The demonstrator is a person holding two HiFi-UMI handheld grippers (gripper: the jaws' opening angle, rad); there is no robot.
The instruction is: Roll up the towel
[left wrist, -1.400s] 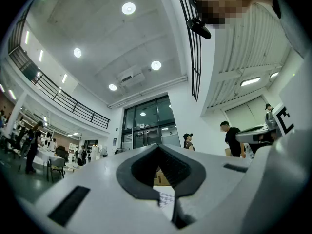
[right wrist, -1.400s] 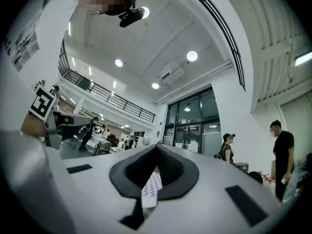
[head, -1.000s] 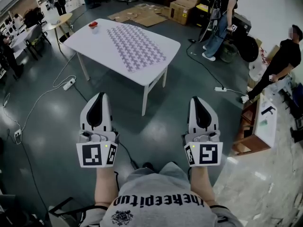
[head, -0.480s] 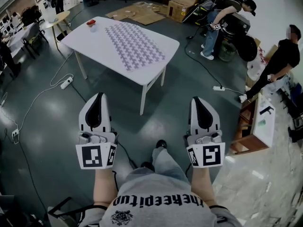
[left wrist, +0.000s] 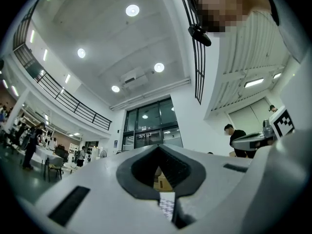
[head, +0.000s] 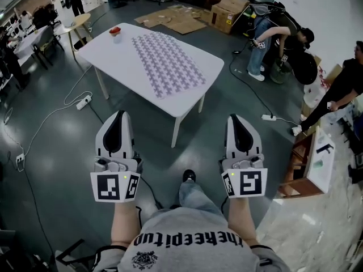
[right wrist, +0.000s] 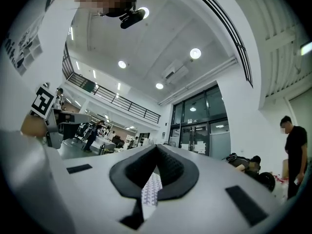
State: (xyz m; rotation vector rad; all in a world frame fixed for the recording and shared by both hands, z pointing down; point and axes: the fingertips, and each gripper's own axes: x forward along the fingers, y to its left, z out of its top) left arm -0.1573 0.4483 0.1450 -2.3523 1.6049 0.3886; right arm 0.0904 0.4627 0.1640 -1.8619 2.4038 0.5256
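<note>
A patterned purple-and-white towel (head: 167,64) lies flat and unrolled on a white table (head: 110,50) ahead of me. A sliver of the towel (right wrist: 151,188) shows through the slit of the right jaws, and the towel (left wrist: 166,206) also shows through the left jaws. My left gripper (head: 117,118) and right gripper (head: 239,121) are held side by side over the floor, well short of the table. Both are shut with nothing in them and point slightly upward.
A red object (head: 115,30) sits near the table's far left corner. Cables and a power strip (head: 83,101) lie on the dark floor. People (head: 278,41) bend over gear at the right, by cardboard boxes (head: 229,11). A small round table (head: 74,24) stands at left.
I have stepped forward: the table and towel sit nearer and lower in the head view. One foot now shows ahead of me. Both grippers keep their pose, shut.
</note>
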